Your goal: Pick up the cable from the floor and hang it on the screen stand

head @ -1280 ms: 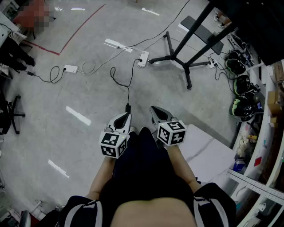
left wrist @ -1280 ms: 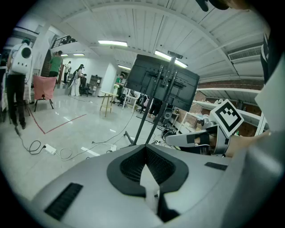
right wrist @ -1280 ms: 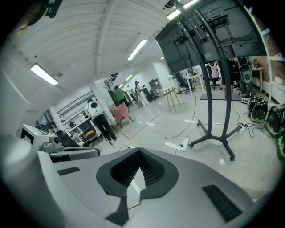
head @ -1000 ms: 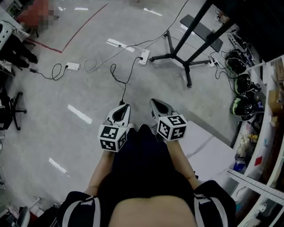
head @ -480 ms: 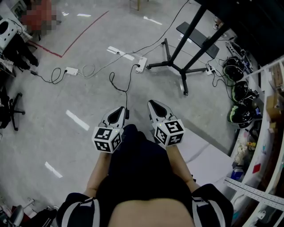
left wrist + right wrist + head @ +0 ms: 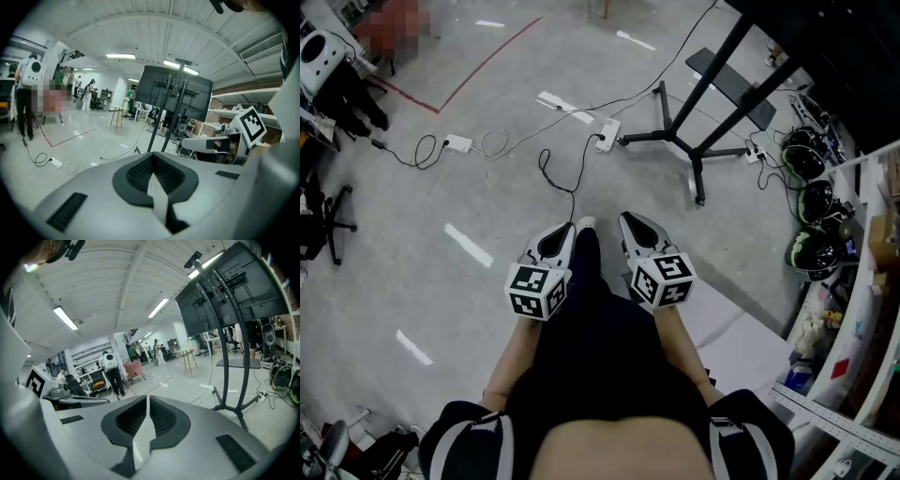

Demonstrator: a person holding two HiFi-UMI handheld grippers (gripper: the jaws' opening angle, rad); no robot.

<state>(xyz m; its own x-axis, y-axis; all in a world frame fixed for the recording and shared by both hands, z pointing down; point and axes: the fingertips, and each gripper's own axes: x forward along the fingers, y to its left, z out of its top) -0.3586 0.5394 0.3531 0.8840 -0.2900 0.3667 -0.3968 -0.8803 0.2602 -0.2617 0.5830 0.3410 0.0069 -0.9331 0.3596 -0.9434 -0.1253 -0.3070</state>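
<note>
Head view: left gripper (image 6: 566,229), right gripper (image 6: 626,219) fingers clenched empty, cable (image 6: 573,199) on floor (image 6: 478,309)

Open-plan lab, concrete floor (image 6: 487,309), screen stand (image 6: 677,134), trailing cable (image 6: 573,206), helmets (image 6: 811,251)

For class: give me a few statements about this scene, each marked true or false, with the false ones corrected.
1. The left tool and right tool are both shut and empty. True.
2. The cable hangs on the stand. False: it lies on the floor.
3. In the head view, helmets lie to the right of the stand. True.
4. The red line runs between the two tools. False: it lies far off, at the upper left.
</note>
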